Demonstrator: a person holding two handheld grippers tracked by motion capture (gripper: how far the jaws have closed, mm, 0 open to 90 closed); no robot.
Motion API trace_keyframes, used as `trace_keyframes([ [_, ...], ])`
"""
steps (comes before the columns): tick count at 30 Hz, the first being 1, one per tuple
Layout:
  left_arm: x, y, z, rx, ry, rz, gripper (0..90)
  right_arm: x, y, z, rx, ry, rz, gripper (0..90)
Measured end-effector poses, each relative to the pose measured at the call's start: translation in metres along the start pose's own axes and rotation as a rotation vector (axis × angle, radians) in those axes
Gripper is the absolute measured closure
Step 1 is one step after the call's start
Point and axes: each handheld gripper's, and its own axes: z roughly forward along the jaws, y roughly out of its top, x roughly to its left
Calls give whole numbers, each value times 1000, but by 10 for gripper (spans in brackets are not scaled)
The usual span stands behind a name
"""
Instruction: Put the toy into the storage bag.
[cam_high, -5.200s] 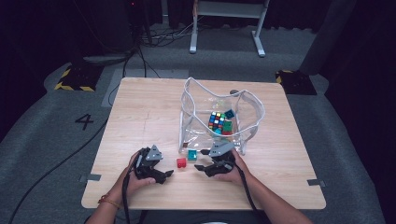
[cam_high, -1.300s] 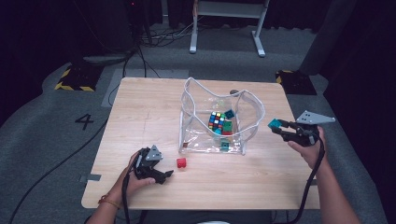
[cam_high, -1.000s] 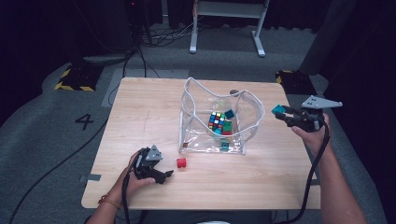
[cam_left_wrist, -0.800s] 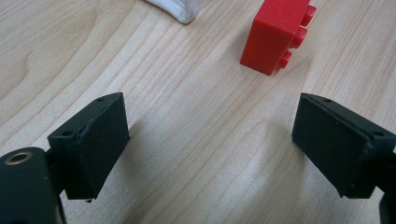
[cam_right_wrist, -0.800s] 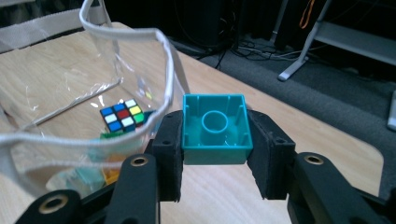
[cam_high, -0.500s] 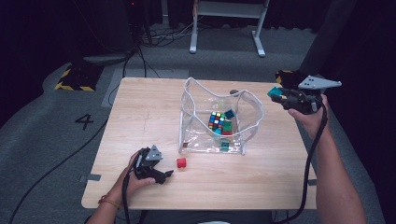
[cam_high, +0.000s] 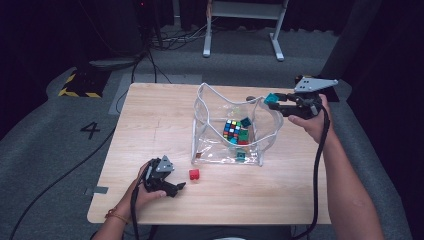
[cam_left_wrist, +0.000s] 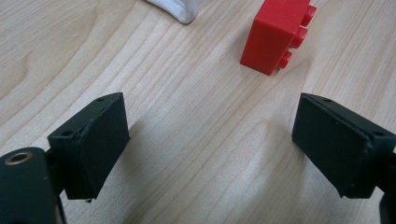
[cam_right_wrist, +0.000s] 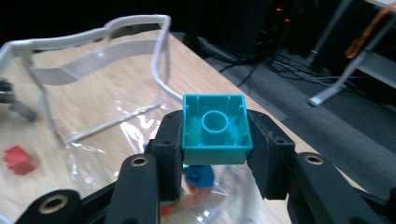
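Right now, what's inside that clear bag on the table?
The clear bag holds a colourful puzzle cube and several teal, green and red blocks. They are heaped together, so whatever lies beneath them is hidden.

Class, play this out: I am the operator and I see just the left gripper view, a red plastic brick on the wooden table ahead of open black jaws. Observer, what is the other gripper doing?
Observer: The right gripper holds a teal plastic brick above the clear plastic bag's rim.
Operator: Which way does the brick face?
Observer: In the right gripper view its hollow underside faces the camera.
Operator: What is inside the bag?
Observer: A multicoloured puzzle cube and several small bricks.
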Motion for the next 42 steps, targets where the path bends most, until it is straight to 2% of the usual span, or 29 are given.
trace_keyframes([
  [1, 0, 0, 0, 0, 0, 0, 110, 2, 1, 2, 6, 8, -23, 592],
  [3, 0, 0, 0, 0, -2, -1, 110, 6, 4, 7, 3, 34, -27, 592],
  [8, 0, 0, 0, 0, 0, -1, 110, 19, 10, 23, 24, 89, -87, 592],
  [14, 0, 0, 0, 0, 0, 0, 110, 32, 16, 43, 72, 162, -149, 592],
  [24, 0, 0, 0, 0, 0, 0, 110, 47, 23, 82, 264, 227, -278, 591],
  [27, 0, 0, 0, 0, -1, -2, 110, 49, 27, 92, 312, 233, -288, 591],
  [31, 0, 0, 0, 0, -2, -1, 110, 53, 30, 102, 389, 236, -327, 591],
  [36, 0, 0, 0, 0, 0, -1, 110, 49, 23, 115, 490, 230, -348, 591],
  [42, 0, 0, 0, 0, -1, 0, 110, 35, 13, 109, 595, 223, -326, 591],
])
